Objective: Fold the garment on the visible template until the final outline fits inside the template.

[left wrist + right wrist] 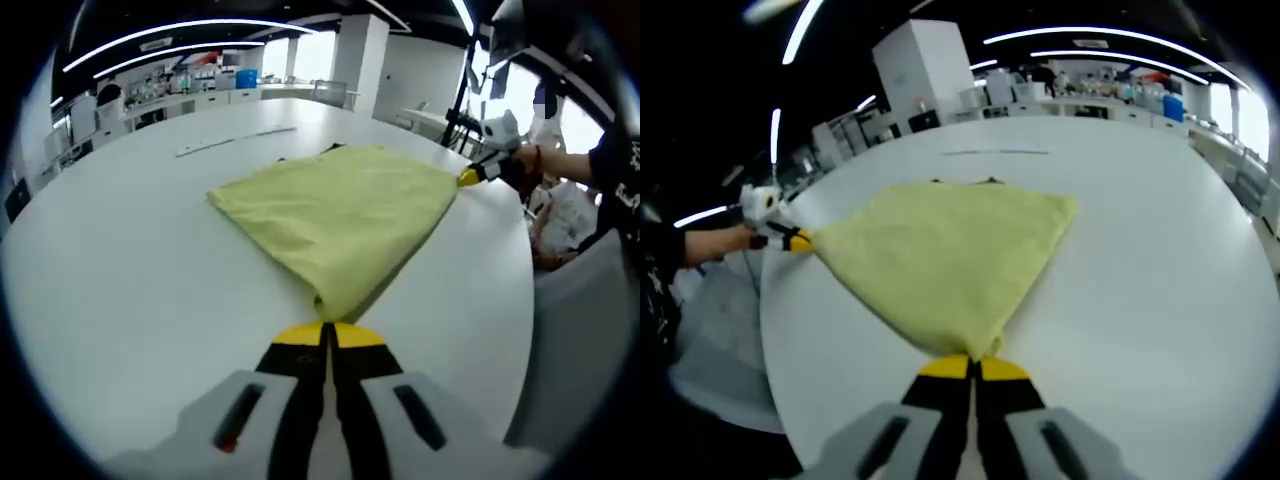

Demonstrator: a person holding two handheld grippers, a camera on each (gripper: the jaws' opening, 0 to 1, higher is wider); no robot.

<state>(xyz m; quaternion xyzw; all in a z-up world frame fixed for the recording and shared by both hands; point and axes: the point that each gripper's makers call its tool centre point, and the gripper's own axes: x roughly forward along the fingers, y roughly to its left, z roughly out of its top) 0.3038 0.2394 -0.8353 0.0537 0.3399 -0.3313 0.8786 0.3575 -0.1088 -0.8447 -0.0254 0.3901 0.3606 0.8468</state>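
We have left tongs [327, 335] and right tongs [973, 367] each clenched on a garment [340, 215] corner mid-tabletop [130, 270], template probably the dark edge behind the garment, so we carry both corners level, keeping tension.

White table [120, 270] carries pale strip [235, 139] near far edge. Behind: white pillar [358, 60], counters with blue box [246, 78], tripod [462, 100], ceiling light strips [1100, 38], white cabinet [925, 70].
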